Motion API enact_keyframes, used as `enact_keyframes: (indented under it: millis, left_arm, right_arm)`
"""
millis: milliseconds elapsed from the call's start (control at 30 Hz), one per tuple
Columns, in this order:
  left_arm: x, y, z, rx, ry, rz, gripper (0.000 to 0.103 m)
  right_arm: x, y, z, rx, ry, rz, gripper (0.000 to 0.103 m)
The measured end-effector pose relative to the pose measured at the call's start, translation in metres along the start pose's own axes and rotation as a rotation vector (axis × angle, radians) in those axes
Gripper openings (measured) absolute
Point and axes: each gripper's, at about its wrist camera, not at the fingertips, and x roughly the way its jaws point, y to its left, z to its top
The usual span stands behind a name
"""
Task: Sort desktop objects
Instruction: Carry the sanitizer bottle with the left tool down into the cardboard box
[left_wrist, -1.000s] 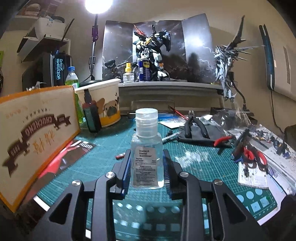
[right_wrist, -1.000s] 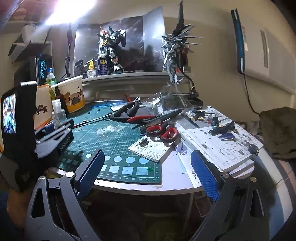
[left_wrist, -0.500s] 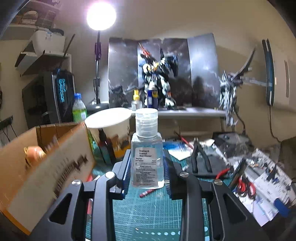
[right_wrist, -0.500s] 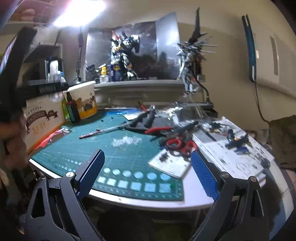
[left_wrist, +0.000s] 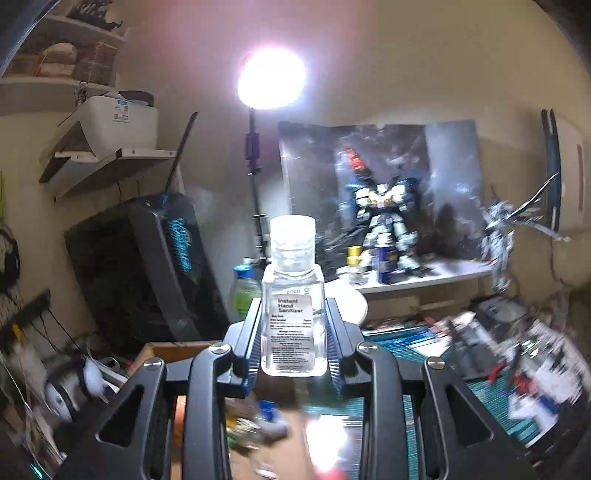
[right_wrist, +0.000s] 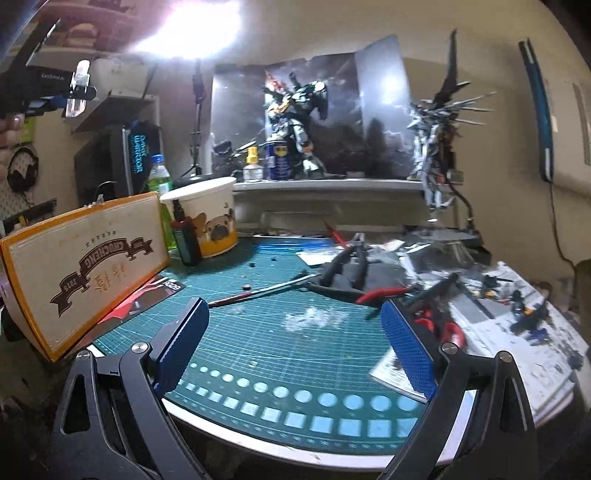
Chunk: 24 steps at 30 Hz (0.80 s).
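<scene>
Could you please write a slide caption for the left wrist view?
Left gripper holds a clear hand sanitizer bottle upright, lifted above the cluttered desk.

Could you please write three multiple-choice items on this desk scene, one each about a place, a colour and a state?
1. Where is the hand sanitizer bottle?
A. Standing on the cutting mat
B. Between the fingers of the left hand-held gripper
C. Inside the pug cup

2. What colour is the cutting mat?
A. Teal green
B. Red
C. White

3. What state is the right hand-held gripper in?
A. Shut on the pliers
B. Shut on the scissors
C. Open and holding nothing

Answers: 1 B, since the left wrist view shows both blue pads pressed against the bottle's sides and the bottle raised off the desk. 2 A, since the mat shows teal green with pale grid lines in the right wrist view. 3 C, since its fingers stand wide apart with only bare mat between them, and the black-handled pliers lie farther back.
</scene>
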Motion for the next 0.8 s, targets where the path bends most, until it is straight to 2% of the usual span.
enact_keyframes:
  millis: [100, 233, 433, 600, 700, 800]
  left_arm:
    - [0.033, 0.035, -0.006, -0.014, 0.054, -0.045, 0.031]
    - [0.094, 0.068, -0.026, -0.082, 0.135, -0.118, 0.031]
    - [0.164, 0.075, -0.064, -0.152, 0.234, -0.186, 0.031]
    - [0.201, 0.076, -0.09, -0.247, 0.303, -0.169, 0.031]
    - [0.218, 0.073, -0.102, -0.226, 0.32, -0.141, 0.031]
    - [0.219, 0.067, -0.11, -0.203, 0.285, -0.131, 0.031]
  right_arm:
    - [0.008, 0.006, 0.0, -0.01, 0.003, 0.016, 0.094]
    - [0.019, 0.013, 0.001, -0.013, 0.014, 0.026, 0.094]
    - [0.029, 0.025, 0.009, -0.05, 0.012, 0.014, 0.094]
    - [0.036, 0.027, 0.013, -0.059, 0.011, -0.02, 0.094]
    - [0.042, 0.025, 0.014, -0.044, 0.023, -0.029, 0.094]
    - [0.045, 0.027, 0.016, -0.053, 0.025, -0.034, 0.094]
